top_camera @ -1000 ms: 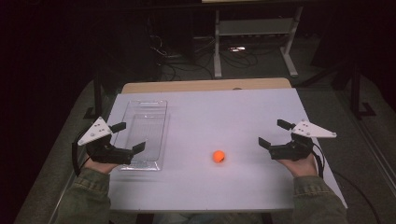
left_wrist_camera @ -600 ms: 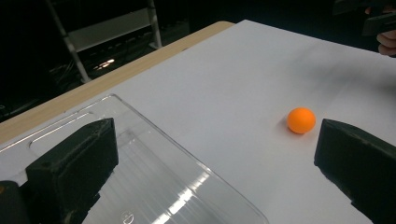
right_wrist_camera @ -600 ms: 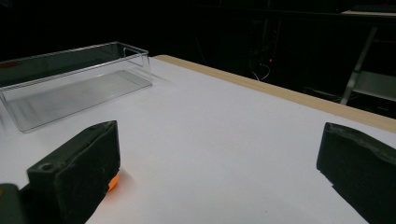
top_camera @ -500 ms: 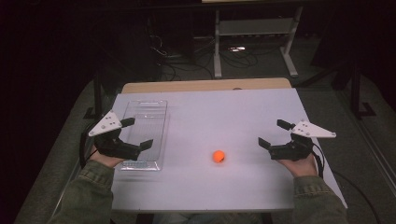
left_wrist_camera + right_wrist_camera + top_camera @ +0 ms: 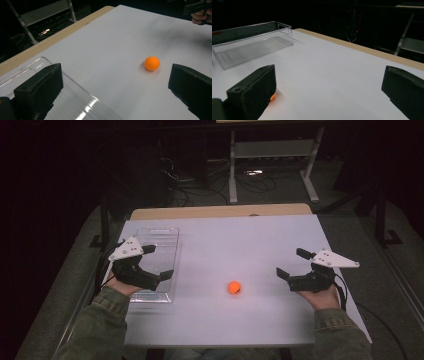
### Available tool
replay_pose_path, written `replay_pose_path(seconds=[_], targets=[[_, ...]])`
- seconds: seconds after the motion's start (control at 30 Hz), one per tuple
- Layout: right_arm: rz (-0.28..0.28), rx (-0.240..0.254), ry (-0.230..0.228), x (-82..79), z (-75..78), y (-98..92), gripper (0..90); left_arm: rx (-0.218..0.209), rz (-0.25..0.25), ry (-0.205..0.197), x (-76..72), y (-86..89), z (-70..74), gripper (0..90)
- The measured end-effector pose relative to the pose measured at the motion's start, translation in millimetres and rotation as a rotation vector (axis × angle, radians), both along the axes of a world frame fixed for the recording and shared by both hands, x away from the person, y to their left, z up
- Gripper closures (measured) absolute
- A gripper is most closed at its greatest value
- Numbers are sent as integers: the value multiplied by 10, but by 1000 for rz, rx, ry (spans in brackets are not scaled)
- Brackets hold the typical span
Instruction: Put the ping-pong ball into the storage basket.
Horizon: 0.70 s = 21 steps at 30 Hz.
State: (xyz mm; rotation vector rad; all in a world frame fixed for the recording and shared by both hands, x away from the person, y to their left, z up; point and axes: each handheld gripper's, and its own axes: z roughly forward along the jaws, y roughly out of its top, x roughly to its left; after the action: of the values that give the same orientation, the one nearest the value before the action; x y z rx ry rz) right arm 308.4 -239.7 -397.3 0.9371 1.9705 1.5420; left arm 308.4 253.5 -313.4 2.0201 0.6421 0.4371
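While I look down from the high view, the white table point(image 5: 250, 245) takes up most of what I see, with a strip of bare wood along its far edge. On its left side lies the clear plastic tray point(image 5: 160, 245), long and shallow, its long side running away from me; I see nothing inside it, and from the right gripper view its walls and floor look bare as well point(image 5: 252, 45). My left gripper point(image 5: 159, 262) hangs over the near half of that tray, its grey plate on top and its jaws spread wide, pointing toward the middle of the table; in the left gripper view one jaw sits above the tray's clear wall point(image 5: 82, 100) and the other out over the white surface. My right gripper point(image 5: 292, 264) is held near the table's right edge, well apart from the tray, jaws also wide and holding nothing, aimed to the left. The sleeves of both forearms come in from the bottom. The small orange ball point(image 5: 233, 287) rests on the open table between the two grippers, nearer my side, touching neither; the left gripper view shows it point(image 5: 152, 63) between its jaws but farther off.
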Motion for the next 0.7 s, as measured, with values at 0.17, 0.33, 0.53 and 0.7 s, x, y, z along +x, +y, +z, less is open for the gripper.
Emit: replay_pose_path(seconds=[0.17,0.33,0.53,0.7], targets=[[3,-2,-2,0,0,4,0,17,-22,6,18,-69,12,0],[5,-2,0,-3,1,6,0,42,-46,12,29,-147,11,0],[7,-1,-2,-5,1,6,0,56,-68,23,56,-226,14,0],[9,0,-2,-7,2,8,0,73,-87,25,84,-309,19,0]])
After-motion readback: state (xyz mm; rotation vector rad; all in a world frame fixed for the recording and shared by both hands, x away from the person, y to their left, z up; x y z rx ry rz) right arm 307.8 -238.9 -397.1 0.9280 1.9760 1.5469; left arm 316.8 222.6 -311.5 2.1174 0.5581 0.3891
